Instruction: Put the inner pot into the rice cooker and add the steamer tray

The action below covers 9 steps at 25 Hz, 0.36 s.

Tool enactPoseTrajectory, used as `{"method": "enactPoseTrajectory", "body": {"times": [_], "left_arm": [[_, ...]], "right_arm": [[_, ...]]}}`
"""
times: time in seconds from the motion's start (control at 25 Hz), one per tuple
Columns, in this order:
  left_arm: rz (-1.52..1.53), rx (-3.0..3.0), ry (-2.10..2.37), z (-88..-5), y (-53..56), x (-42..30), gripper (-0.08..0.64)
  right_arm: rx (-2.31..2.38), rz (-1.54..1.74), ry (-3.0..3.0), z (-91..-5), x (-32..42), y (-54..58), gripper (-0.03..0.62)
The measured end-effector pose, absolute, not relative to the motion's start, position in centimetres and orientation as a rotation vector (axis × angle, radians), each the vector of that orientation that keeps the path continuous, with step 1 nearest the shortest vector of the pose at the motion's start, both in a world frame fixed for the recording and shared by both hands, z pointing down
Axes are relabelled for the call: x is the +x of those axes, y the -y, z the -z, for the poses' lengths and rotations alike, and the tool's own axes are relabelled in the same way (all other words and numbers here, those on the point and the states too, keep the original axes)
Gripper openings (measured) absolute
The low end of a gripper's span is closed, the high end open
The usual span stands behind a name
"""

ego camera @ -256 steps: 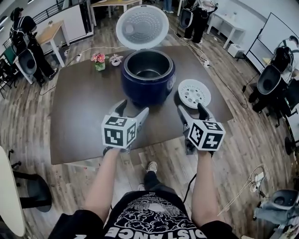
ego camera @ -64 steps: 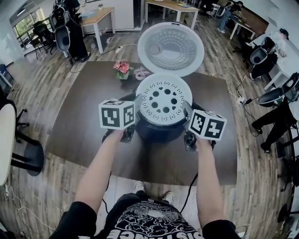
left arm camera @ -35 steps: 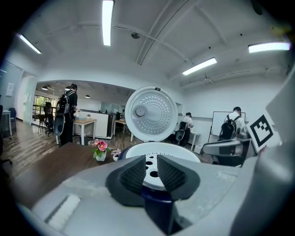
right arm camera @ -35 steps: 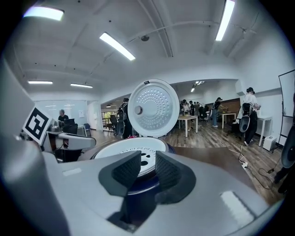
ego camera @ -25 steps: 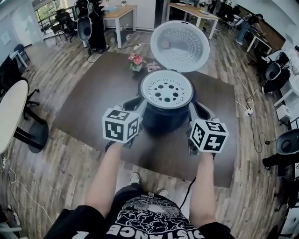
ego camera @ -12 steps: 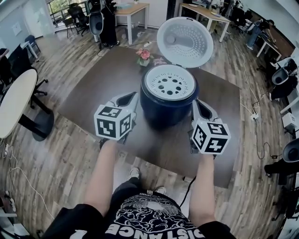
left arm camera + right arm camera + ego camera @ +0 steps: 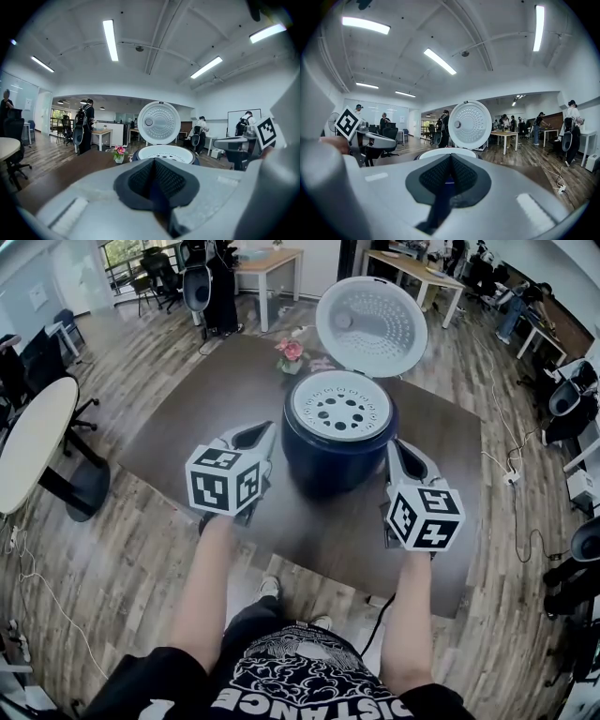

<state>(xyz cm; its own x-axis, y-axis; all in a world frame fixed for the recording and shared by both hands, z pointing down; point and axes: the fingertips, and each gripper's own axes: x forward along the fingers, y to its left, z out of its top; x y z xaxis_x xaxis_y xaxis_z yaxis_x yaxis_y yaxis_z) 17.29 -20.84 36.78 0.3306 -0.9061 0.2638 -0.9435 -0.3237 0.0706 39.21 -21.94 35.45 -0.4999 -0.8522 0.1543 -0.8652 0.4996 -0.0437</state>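
While the steamer tray (image 7: 340, 412) sits in the mouth of the rice cooker (image 7: 333, 460) on the worktop (image 7: 187, 432), the left gripper (image 7: 269, 430) and right gripper (image 7: 395, 445) flank it, jaws together on nothing. The inner pot is hidden beneath. Recommended: verify the tray seats evenly all round. Count: one cooker, one tray, one raised lid (image 7: 371, 326), two grippers.
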Motion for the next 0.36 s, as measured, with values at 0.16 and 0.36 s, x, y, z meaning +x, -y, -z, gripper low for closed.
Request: {"method": "enactPoseTrajectory", "body": {"times": [0.16, 0.36], "left_arm": [[-0.254, 2.38, 1.672, -36.93, 20.95, 17.32, 0.005], [-0.246, 2.371, 1.656, -37.42, 21.37, 17.24, 0.005]], "right_arm": [[1.51, -0.168, 2.612, -35.38, 39.25, 22.0, -0.002], [1.493, -0.168, 2.603, -35.73, 38.93, 22.41, -0.002]]}}
